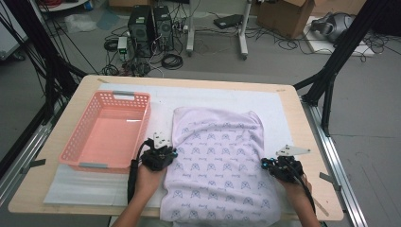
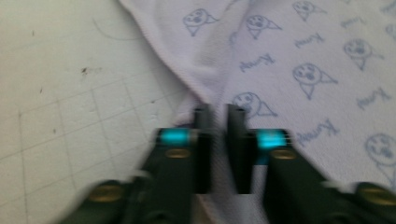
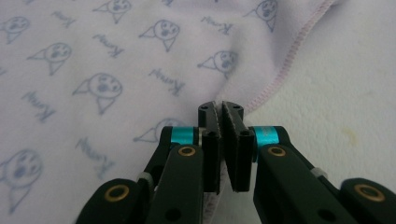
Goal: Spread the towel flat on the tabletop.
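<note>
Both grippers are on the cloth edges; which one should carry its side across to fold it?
Probably left: the left gripper pinches the cloth edge beside the basket. The right gripper grips the opposite edge equally, so either works.

left gripper [image 1: 166,153] clamped, right gripper [image 1: 273,164] clamped — level

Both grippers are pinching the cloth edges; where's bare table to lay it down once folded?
Bare white mat lies right of the lilac printed cloth and beyond it. The open pink plastic basket takes the left; the left gripper sits in the narrow gap between them.
</note>
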{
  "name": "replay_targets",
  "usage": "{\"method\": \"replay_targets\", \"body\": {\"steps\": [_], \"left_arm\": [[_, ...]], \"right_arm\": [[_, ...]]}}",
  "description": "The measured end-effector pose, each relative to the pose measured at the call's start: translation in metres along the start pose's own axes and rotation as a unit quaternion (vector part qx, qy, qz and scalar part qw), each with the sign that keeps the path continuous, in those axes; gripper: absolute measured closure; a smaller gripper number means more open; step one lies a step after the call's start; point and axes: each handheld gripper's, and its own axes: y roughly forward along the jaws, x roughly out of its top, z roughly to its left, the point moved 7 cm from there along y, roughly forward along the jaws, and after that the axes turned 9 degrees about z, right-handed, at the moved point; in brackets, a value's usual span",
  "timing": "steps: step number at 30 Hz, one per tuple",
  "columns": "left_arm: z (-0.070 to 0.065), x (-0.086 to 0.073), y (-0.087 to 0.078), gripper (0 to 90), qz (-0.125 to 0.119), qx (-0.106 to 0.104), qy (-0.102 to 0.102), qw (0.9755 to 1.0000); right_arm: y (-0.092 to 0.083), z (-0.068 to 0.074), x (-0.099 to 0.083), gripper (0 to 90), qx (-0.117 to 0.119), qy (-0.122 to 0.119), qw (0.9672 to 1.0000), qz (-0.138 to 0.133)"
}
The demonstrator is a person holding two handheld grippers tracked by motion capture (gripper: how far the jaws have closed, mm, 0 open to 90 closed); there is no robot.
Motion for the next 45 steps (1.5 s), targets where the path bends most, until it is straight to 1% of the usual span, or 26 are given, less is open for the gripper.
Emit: {"method": "replay_targets", "body": {"steps": [1, 2, 3, 5, 6, 8, 9, 10, 11, 12, 13, 14, 15, 16, 20, 22, 24, 27, 29, 32, 35, 38, 40, 41, 42, 45], "left_arm": [[0.002, 0.003, 0.001, 88.1, 0.002, 0.009, 0.007, 0.9999], [0.004, 0.007, 0.003, 88.3, -0.002, 0.026, 0.013, 0.9996], [0.007, 0.011, 0.005, 88.3, -0.011, 0.038, 0.011, 0.9991], [0.013, 0.019, 0.009, 88.4, -0.019, 0.049, -0.01, 0.9986], [0.015, 0.023, 0.011, 88.4, -0.02, 0.055, -0.016, 0.9981], [0.019, 0.031, 0.014, 88.4, -0.035, 0.07, -0.025, 0.9966], [0.02, 0.033, 0.016, 88.4, -0.041, 0.068, -0.035, 0.9963], [0.02, 0.034, 0.017, 88.1, -0.038, 0.062, -0.041, 0.9965], [0.019, 0.034, 0.017, 86.8, -0.04, 0.06, -0.044, 0.9964], [0.018, 0.034, 0.015, 79.5, -0.041, 0.054, -0.043, 0.9968], [0.016, 0.032, 0.013, 65.3, -0.036, 0.036, -0.046, 0.9976], [0.013, 0.03, 0.01, 58.3, -0.027, 0.022, -0.046, 0.9983], [0.01, 0.026, 0.006, 53.1, -0.03, 0.011, -0.042, 0.9986], [0.007, 0.021, 0.001, 51.6, -0.033, 0.008, -0.036, 0.9988], [-0.004, -0.006, -0.011, 48.6, -0.02, -0.007, -0.016, 0.9997], [-0.007, -0.016, -0.017, 47.5, -0.015, -0.004, -0.004, 0.9999], [-0.009, -0.019, -0.025, 46.5, -0.011, -0.015, -0.007, 0.9998], [-0.013, -0.026, -0.039, 45.6, -0.013, -0.03, -0.004, 0.9995], [-0.013, -0.031, -0.047, 45.5, -0.023, -0.038, -0.012, 0.9989], [-0.014, -0.039, -0.057, 45.6, -0.033, -0.044, -0.019, 0.9983], [-0.017, -0.052, -0.056, 46.4, -0.029, -0.056, -0.008, 0.998], [-0.017, -0.058, -0.055, 47.4, -0.025, -0.053, -0.004, 0.9983], [-0.018, -0.061, -0.054, 47.2, -0.022, -0.055, -0.003, 0.9982], [-0.019, -0.063, -0.053, 47.0, -0.018, -0.054, 0.002, 0.9984], [-0.02, -0.064, -0.053, 46.8, -0.022, -0.05, 0.009, 0.9985], [-0.021, -0.065, -0.053, 46.7, -0.023, -0.042, 0.014, 0.9988]], "right_arm": [[0.002, -0.001, 0.003, 86.9, 0.001, 0.007, 1.0, -0.001], [0.005, -0.004, 0.006, 87.0, 0.003, 0.014, 0.9999, -0.006], [0.007, -0.008, 0.009, 87.1, -0.001, 0.022, 0.9997, -0.007], [0.012, -0.016, 0.015, 87.1, -0.021, 0.036, 0.999, -0.015], [0.014, -0.02, 0.018, 87.1, -0.03, 0.041, 0.9986, -0.018], [0.017, -0.027, 0.023, 87.0, -0.054, 0.053, 0.9967, -0.028], [0.019, -0.03, 0.025, 87.0, -0.061, 0.062, 0.9955, -0.036], [0.02, -0.032, 0.026, 86.8, -0.061, 0.077, 0.9943, -0.042], [0.02, -0.032, 0.026, 85.7, -0.061, 0.079, 0.9942, -0.042], [0.019, -0.03, 0.026, 83.1, -0.056, 0.079, 0.9943, -0.044], [0.017, -0.029, 0.025, 75.1, -0.051, 0.077, 0.9946, -0.046], [0.014, -0.027, 0.024, 71.0, -0.049, 0.076, 0.9948, -0.048], [0.01, -0.025, 0.022, 69.0, -0.044, 0.068, 0.9955, -0.049], [0.006, -0.024, 0.02, 66.8, -0.042, 0.064, 0.9958, -0.05], [-0.011, -0.016, 0.005, 63.8, -0.029, 0.043, 0.9975, -0.047], [-0.019, -0.01, -0.004, 61.7, -0.02, 0.032, 0.9983, -0.045], [-0.026, -0.004, -0.013, 59.7, -0.015, 0.021, 0.9989, -0.04], [-0.036, 0.003, -0.024, 59.6, -0.011, 0.007, 0.9992, -0.038], [-0.041, 0.009, -0.029, 60.1, -0.003, 0.004, 0.9991, -0.043], [-0.043, 0.014, -0.032, 60.1, 0.005, 0.002, 0.9991, -0.041], [-0.04, 0.016, -0.033, 60.1, 0.006, 0.009, 0.9992, -0.038], [-0.034, 0.02, -0.036, 60.8, 0.002, 0.005, 0.9997, -0.023], [-0.029, 0.023, -0.039, 61.0, -0.01, -0.012, 0.9998, -0.009], [-0.028, 0.025, -0.039, 61.0, -0.017, -0.014, 0.9997, -0.01], [-0.028, 0.025, -0.039, 60.7, -0.018, -0.012, 0.9997, -0.011], [-0.029, 0.025, -0.041, 60.3, -0.021, -0.005, 0.9996, -0.02]]}}
